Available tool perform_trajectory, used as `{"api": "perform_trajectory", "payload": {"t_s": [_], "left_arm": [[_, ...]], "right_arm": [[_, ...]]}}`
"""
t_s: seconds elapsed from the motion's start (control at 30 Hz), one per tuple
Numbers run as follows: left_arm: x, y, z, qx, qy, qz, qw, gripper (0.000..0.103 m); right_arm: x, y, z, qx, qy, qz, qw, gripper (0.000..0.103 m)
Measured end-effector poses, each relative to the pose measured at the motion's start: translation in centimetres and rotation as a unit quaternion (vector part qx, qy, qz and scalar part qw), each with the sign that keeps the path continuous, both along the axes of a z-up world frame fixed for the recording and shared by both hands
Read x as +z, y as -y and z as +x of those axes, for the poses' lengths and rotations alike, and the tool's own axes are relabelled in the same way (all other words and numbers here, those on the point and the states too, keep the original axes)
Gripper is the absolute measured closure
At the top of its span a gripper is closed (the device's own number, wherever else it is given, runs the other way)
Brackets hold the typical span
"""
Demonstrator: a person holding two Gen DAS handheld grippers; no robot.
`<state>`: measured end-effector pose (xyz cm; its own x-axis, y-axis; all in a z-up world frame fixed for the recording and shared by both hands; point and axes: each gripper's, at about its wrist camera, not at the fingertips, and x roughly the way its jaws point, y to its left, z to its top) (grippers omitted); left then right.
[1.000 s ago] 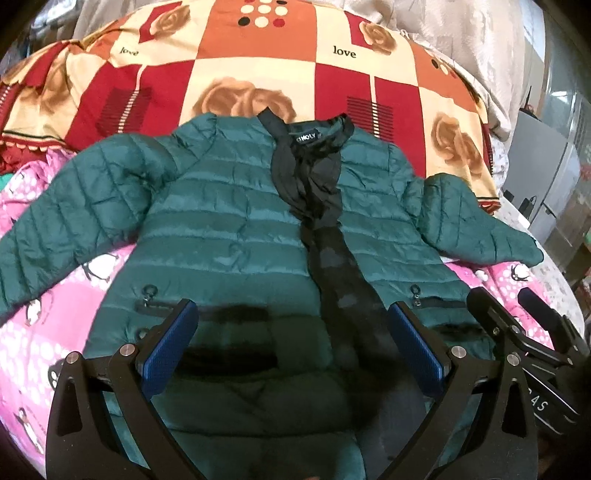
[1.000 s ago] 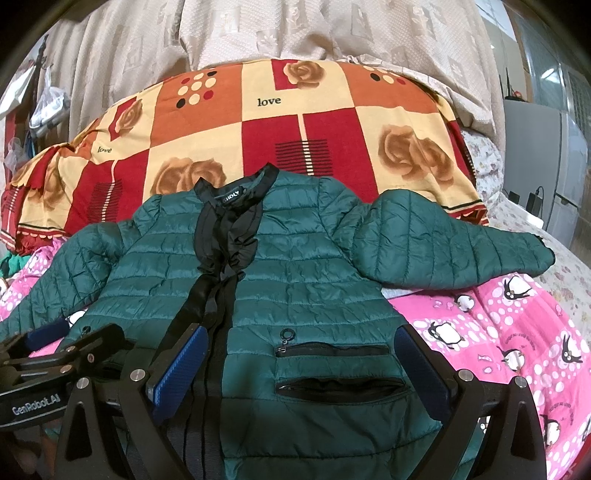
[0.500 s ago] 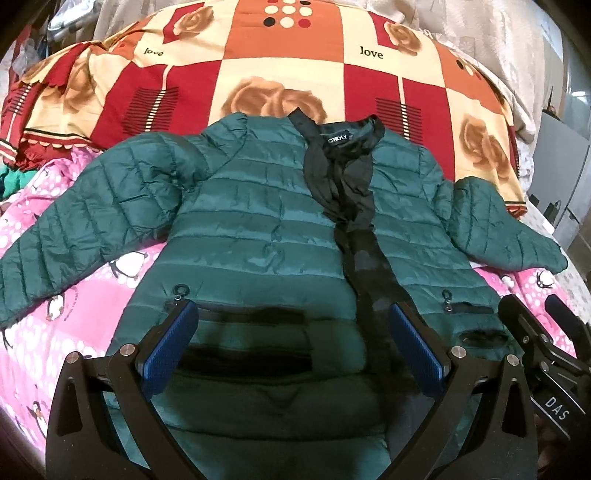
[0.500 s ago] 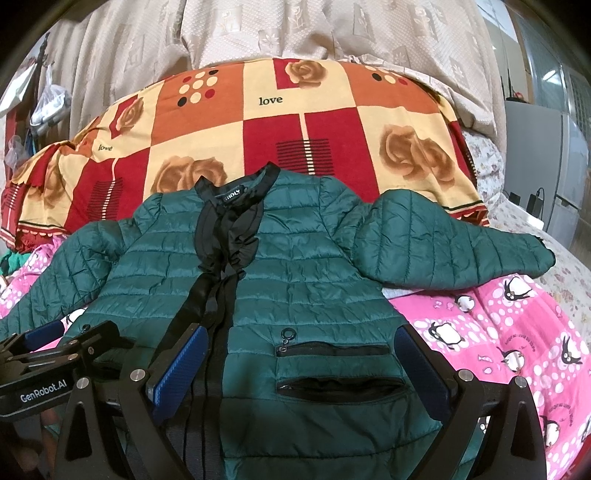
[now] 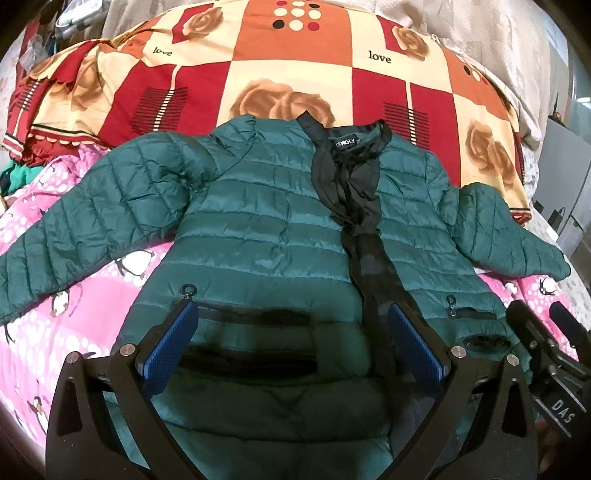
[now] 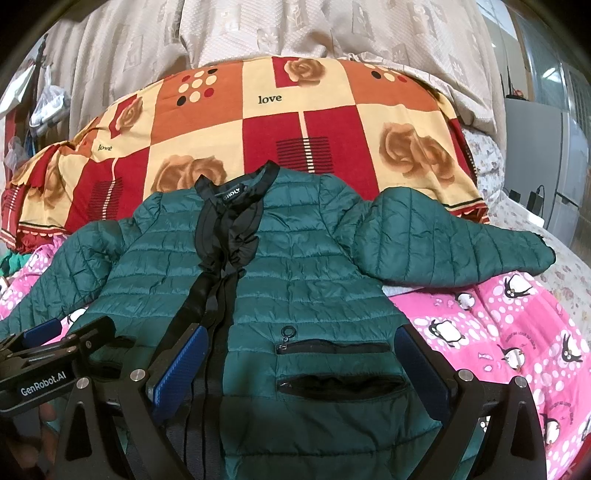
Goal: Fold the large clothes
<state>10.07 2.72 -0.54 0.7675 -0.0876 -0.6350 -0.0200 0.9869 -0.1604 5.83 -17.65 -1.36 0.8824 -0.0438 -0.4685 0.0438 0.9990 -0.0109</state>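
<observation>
A dark green quilted jacket (image 5: 266,236) with a black front placket lies face up and spread flat on the bed, both sleeves out to the sides; the right wrist view shows the jacket (image 6: 314,280) too. My left gripper (image 5: 291,339) hovers open over the lower left half of the jacket, near its pocket zip. My right gripper (image 6: 299,358) hovers open over the lower right half, above the pocket (image 6: 332,347). Nothing sits between either pair of blue pads. Each gripper shows at the edge of the other's view.
The jacket rests on a pink penguin-print blanket (image 6: 498,332). Behind it lies a red, orange and cream rose-patterned quilt (image 5: 295,74), with beige curtains (image 6: 295,29) beyond. A grey appliance (image 6: 539,147) stands at the right. Green cloth (image 5: 18,177) lies at the far left.
The left gripper has shifted left and tipped up a little, so the jacket sits further right and lower in its view. The right gripper has barely moved. Both stay open.
</observation>
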Motion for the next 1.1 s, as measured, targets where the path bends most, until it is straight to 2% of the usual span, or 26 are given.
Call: {"api": "perform_trajectory", "payload": {"t_s": [0.3,0.47,0.6,0.97,1.1], "left_arm": [[-0.2,-0.7,0.1,0.025,-0.005,-0.009,0.9996,0.001],[0.1,0.0,-0.3,0.027,0.006,0.022,0.9994,0.001],[0.2,-0.2,-0.5,0.029,0.011,0.031,0.9990,0.001],[0.2,-1.0,-0.5,0.042,0.011,0.018,0.9989,0.001],[1.8,-4.8,-0.4,0.082,0.028,-0.008,0.9962,0.001]], "right_arm": [[0.7,1.1,-1.7,0.001,0.006,0.027,1.000,0.003],[1.3,1.3,-3.9,0.014,0.023,0.027,0.999,0.003],[1.4,1.6,-4.7,0.017,0.021,0.037,0.999,0.003],[1.0,3.0,-6.5,0.022,0.007,0.067,0.997,0.003],[0.8,3.3,-6.3,0.022,-0.001,0.079,0.997,0.003]]}}
